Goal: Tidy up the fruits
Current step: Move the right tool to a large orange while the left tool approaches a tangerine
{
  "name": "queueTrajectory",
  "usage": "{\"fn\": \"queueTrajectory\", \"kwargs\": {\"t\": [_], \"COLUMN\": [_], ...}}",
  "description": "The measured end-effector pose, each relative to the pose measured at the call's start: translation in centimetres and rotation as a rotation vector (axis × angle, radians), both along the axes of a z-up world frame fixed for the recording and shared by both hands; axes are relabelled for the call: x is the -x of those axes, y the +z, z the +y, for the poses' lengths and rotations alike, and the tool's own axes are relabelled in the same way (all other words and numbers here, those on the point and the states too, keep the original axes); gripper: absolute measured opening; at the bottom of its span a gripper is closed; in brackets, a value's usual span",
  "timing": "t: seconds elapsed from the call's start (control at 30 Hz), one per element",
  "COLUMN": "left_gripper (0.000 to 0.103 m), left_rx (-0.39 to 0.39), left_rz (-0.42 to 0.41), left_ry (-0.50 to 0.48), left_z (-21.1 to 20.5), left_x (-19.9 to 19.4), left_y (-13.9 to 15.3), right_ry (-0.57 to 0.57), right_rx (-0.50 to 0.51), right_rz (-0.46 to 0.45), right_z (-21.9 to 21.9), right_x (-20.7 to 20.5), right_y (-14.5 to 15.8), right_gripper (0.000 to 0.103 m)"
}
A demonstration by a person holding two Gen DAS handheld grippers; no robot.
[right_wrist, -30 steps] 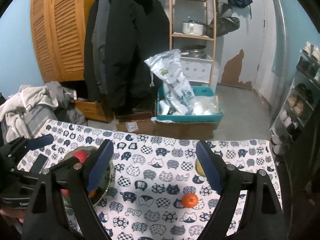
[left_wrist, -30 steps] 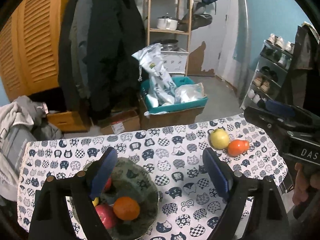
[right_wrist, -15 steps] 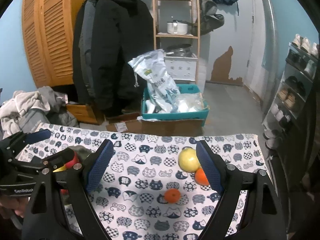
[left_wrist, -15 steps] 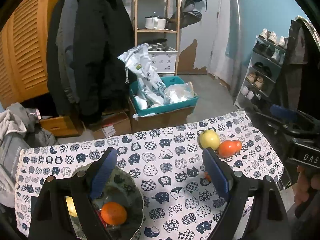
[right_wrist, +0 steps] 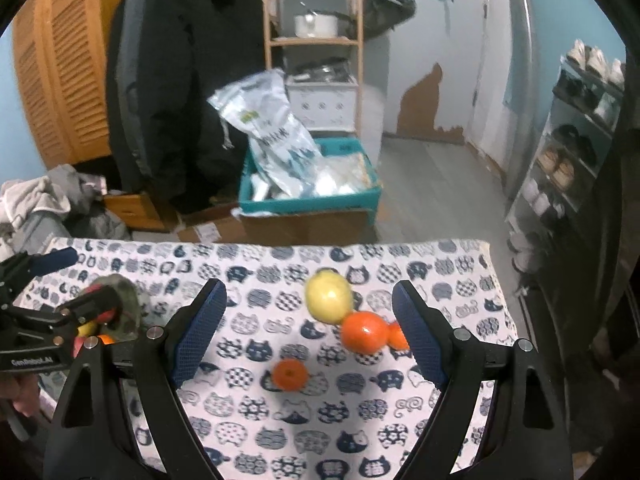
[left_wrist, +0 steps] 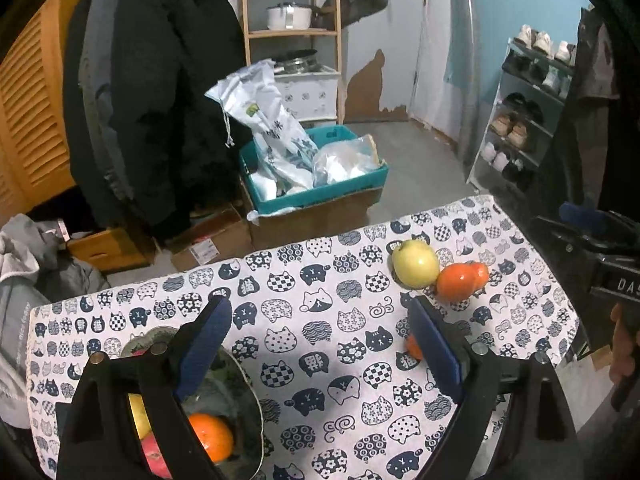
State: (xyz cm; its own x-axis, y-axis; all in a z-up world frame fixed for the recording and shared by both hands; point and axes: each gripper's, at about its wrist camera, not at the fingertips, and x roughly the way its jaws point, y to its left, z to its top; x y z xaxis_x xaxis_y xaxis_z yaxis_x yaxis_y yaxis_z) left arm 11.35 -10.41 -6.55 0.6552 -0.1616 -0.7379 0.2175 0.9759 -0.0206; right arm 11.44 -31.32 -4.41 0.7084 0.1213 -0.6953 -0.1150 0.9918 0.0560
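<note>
fruit: small round orange mandarin (right_wrist: 290, 374) loose on cat-print worktop (right_wrist: 256, 432), near yellow apple (right_wrist: 329, 297) | step: reach | right tongs (right_wrist: 308, 336) spread, empty — left tongs (left_wrist: 316, 344) opening, empty, beside grey bowl (left_wrist: 240, 392) | next: descend, pinch mandarin

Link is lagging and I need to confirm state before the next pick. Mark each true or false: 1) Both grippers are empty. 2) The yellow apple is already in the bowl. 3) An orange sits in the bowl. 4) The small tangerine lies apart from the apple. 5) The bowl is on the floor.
1) True: the left gripper, its jaws opening, and the right gripper have nothing between their pads.
2) False: the yellow apple lies on the tablecloth, touching a large orange fruit.
3) True: an orange sits in the bowl.
4) True: the small tangerine lies alone, nearer the camera.
5) False: the bowl stands on the tablecloth.
</note>
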Motion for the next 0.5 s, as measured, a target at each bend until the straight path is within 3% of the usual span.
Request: {"fn": "queueTrajectory", "kwargs": {"t": [0.5], "left_gripper": [0.091], "left_rx": [-0.014], "left_rz": [0.142], "left_ry": [-0.036], "left_z": [-3.9], "left_x": [-5.6], "left_y": [-5.9], "right_ry": [-0.034], "right_rx": [0.011], "right_rz": [0.178], "right_z": [-4.1], "right_x": [-5.7], "right_y": [-7.3], "right_gripper": [0.084]}}
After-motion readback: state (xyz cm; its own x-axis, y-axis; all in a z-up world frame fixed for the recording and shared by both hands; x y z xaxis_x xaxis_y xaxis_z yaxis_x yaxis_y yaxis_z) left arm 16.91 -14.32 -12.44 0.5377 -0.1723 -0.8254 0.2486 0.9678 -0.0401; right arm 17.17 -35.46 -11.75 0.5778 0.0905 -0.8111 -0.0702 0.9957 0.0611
